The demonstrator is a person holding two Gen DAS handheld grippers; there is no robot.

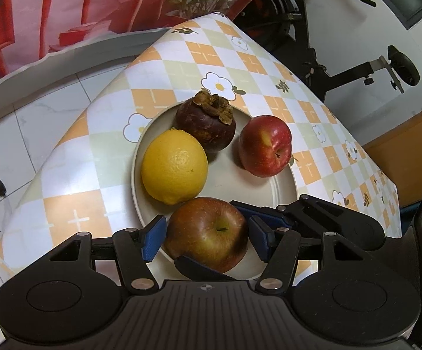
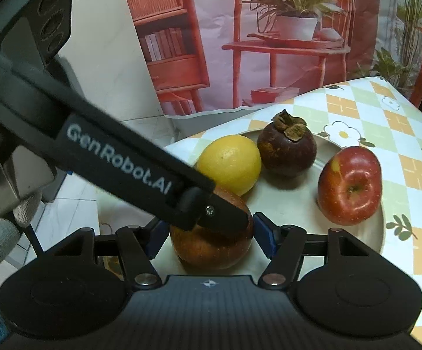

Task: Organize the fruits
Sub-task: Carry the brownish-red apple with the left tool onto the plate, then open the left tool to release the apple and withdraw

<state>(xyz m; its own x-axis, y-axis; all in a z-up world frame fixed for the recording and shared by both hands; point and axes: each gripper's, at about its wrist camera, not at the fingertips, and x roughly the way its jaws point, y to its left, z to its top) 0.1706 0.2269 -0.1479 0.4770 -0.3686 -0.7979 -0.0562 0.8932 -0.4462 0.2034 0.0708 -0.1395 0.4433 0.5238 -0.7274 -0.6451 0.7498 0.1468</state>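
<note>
Left tongs (image 1: 206, 233) and right tongs (image 2: 211, 236) both straddle the brown apple (image 1: 208, 242), crossing at its near side. Each stands about half open, pads close to the skin; whether they press I cannot tell. The apple sits at the plate's (image 1: 284, 192) near edge, touching the lemon (image 1: 174, 166). Mangosteen (image 1: 205, 125) and red apple (image 1: 265, 150) lie beyond. Let one pair grip across the apple's widest part; two crossed grips risk twisting it or nudging the lemon.

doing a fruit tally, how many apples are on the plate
2. The dull apple sits at the near edge of the plate, between both grippers' pads. The red apple sits at the right, clear of the other fruit. None seems hidden.
</note>
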